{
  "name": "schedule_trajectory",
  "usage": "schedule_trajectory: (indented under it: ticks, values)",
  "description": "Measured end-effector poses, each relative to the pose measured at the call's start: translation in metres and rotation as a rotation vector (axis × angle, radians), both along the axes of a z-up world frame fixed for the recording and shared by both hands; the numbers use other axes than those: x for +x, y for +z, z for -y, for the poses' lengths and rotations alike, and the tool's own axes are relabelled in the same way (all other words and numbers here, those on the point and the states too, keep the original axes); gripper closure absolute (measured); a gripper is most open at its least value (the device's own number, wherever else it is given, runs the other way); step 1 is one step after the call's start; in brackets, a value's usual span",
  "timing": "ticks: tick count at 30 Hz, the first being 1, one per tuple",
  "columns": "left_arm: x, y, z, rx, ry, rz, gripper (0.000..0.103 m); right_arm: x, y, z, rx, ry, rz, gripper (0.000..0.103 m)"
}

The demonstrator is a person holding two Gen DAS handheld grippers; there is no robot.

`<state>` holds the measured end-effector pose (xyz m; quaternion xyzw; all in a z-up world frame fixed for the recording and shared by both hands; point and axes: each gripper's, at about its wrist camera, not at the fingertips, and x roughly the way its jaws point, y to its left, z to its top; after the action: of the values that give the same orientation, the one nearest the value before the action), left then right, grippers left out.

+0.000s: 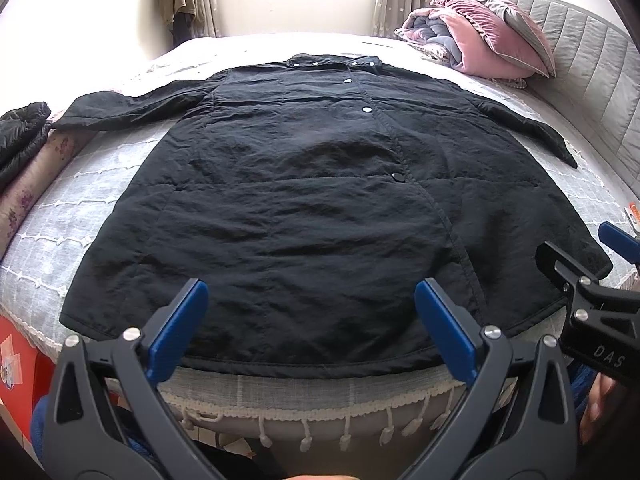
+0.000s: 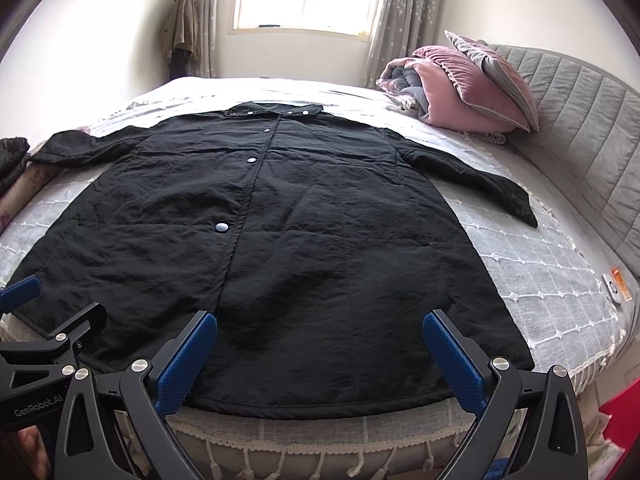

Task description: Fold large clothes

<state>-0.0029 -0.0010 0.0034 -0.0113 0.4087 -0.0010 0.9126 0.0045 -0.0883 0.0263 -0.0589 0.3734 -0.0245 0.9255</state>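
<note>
- Black coat (image 1: 288, 184): spread flat, front up, on the bed (image 1: 80, 208); collar toward 12 o'clock, hem at 6 o'clock by the fringed edge.
- Left hand-held gripper (image 1: 311, 320): jaws fully apart above the hem, holding nothing.
- Right hand-held gripper (image 2: 320, 348): likewise wide open and empty; only partly seen at 3 o'clock in the left view.
- Dark garment (image 1: 22, 136) at 9 o'clock: cut off, kind unclear.
- Pillows (image 1: 492, 32) at 1 o'clock.
</note>
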Motion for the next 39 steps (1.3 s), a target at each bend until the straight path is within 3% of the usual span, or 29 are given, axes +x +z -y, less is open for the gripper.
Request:
schedule_trajectory:
  ticks: [11,29,35,39]
  values:
    - [0.003,-0.003,-0.002,0.021,0.010,-0.045,0.000,0.002,-0.002,-0.002,-0.036,-0.002,-0.027,0.000]
    - [0.002,-0.008,-0.004,0.008,0.013,-0.020,0.000,0.005,-0.005,0.002,-0.031,-0.017,-0.036,0.000]
    - [0.004,-0.009,-0.015,-0.033,0.033,-0.025,0.000,0.008,-0.007,0.011,0.016,-0.036,-0.059,0.000]
    - [0.012,-0.009,-0.052,-0.139,0.081,-0.053,0.000,0.012,-0.005,0.032,0.035,-0.084,-0.069,0.000]
